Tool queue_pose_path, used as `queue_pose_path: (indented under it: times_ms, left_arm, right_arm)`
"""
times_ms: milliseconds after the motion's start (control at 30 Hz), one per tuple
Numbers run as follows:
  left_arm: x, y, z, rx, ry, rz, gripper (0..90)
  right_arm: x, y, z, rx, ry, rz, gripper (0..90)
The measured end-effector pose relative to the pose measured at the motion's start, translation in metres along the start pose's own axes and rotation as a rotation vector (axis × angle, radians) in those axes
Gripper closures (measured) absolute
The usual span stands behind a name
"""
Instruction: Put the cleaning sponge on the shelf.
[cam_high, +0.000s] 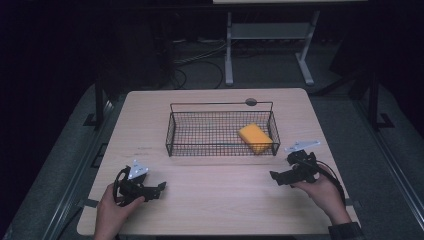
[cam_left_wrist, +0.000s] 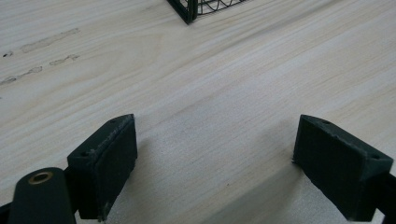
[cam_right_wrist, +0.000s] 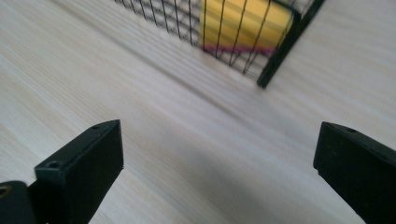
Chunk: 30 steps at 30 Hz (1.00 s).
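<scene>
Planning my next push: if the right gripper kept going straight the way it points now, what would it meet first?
Probably the wire basket: its near wall and corner lie ahead of the open right gripper, with bare table between. The yellow sponge sits just behind that mesh. Depth is hard to judge.

A pale wooden table (cam_high: 215, 200) with rounded corners stands in a dim room, lit from above so that its top is the brightest surface. A small dark round cap (cam_high: 251, 102) sits near its far edge. The floor (cam_high: 270, 70) around it is grey and fades into darkness at the left and right. Beyond the table stands a white metal frame (cam_high: 270, 37) with two legs, and black cables (cam_high: 197, 62) lie coiled on the floor beside it.
</scene>
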<state>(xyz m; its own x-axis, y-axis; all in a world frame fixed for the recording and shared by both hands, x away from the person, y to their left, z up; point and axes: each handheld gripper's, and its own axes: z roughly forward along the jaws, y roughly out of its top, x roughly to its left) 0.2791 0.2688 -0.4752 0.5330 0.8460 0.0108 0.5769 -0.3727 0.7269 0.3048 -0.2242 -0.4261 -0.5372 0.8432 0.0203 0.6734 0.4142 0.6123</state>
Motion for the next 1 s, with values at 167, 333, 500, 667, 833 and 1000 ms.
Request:
queue_pose_path:
  times_ms: [167,333,500,667,833,1000]
  left_arm:
    - [0.000,0.000,0.000,0.000,0.000,0.000,12.7]
    - [0.000,0.000,0.000,0.003,0.000,0.003,12.7]
    - [0.000,0.000,0.000,0.002,0.000,0.003,12.7]
    - [0.000,0.000,0.000,0.002,0.000,0.003,12.7]
    - [0.000,0.000,0.000,0.002,0.000,0.003,12.7]
    - [0.000,0.000,0.000,0.002,0.001,0.003,12.7]
  right_arm:
    - [-0.003,-0.021,0.005,-0.024,-0.019,0.019,1.3]
    - [-0.007,-0.038,0.004,-0.060,-0.027,0.023,1.2]
    - [-0.008,-0.051,0.005,-0.081,-0.029,0.023,1.3]
    - [-0.010,-0.061,0.005,-0.097,-0.024,0.023,1.3]
    - [-0.011,-0.069,0.009,-0.069,-0.028,0.021,1.2]
    - [-0.013,-0.073,0.010,-0.075,-0.022,0.030,1.2]
